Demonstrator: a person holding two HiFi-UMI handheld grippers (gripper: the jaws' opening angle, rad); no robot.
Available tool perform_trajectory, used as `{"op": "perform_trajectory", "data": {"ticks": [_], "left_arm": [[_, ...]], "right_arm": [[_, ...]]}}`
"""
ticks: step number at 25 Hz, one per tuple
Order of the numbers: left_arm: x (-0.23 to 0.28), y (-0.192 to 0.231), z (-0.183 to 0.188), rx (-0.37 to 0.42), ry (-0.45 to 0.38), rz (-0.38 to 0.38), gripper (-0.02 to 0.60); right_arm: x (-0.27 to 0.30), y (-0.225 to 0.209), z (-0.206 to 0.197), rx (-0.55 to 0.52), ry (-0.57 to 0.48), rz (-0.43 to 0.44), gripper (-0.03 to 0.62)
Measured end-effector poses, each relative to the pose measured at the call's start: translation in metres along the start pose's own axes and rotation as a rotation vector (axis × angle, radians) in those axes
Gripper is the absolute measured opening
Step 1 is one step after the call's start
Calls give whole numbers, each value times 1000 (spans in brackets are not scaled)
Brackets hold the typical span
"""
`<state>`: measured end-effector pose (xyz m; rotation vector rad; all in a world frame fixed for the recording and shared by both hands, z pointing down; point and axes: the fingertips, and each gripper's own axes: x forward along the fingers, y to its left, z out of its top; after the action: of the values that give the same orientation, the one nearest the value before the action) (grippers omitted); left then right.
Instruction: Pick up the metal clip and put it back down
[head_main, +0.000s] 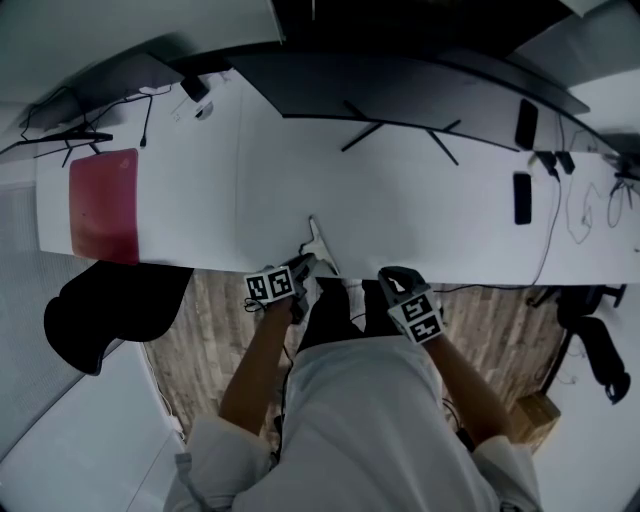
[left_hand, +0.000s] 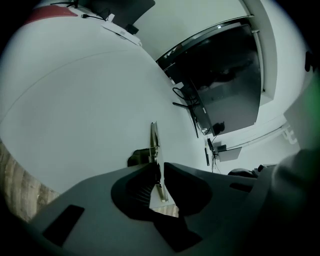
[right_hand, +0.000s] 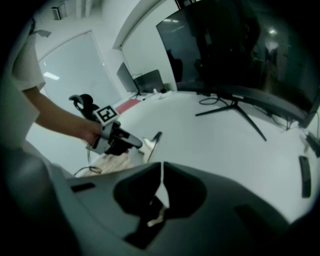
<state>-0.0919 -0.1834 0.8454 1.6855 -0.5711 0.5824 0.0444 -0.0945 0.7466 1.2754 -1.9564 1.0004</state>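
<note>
A thin metal clip (head_main: 318, 240) stands at the front edge of the white desk (head_main: 420, 200), just ahead of the person's body. My left gripper (head_main: 306, 264) is at its near end. In the left gripper view the clip (left_hand: 154, 142) runs out from between the jaws, which are pressed on its lower part, so the left gripper (left_hand: 159, 171) is shut on it. My right gripper (head_main: 386, 277) hovers over the desk edge a little to the right, apart from the clip. Its jaws meet with nothing between them (right_hand: 161, 167). The right gripper view shows the clip (right_hand: 155, 141) tilted up and the left gripper (right_hand: 137, 144) beside it.
A red mat (head_main: 103, 205) lies at the desk's left end. A wide dark monitor (head_main: 400, 85) on a splayed stand (head_main: 400, 128) spans the back. A black slab (head_main: 522, 197) and cables (head_main: 575, 205) lie at the right. A black chair (head_main: 110, 310) stands left of the person.
</note>
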Motion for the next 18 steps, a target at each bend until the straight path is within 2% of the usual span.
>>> {"op": "perform_trajectory", "data": {"ticks": [2, 5, 9, 18], "left_arm": [[2, -2, 1, -20, -2, -17, 55], [5, -8, 2, -49, -17, -52, 38], [7, -11, 2, -78, -24, -62, 35], [2, -22, 8, -50, -38, -50, 34]], "right_arm": [[0, -1, 0, 2, 0, 2, 35], [0, -3, 0, -1, -1, 1, 35], [-2, -6, 2, -2, -11, 1, 35], [-14, -16, 4, -7, -29, -3, 35]]}}
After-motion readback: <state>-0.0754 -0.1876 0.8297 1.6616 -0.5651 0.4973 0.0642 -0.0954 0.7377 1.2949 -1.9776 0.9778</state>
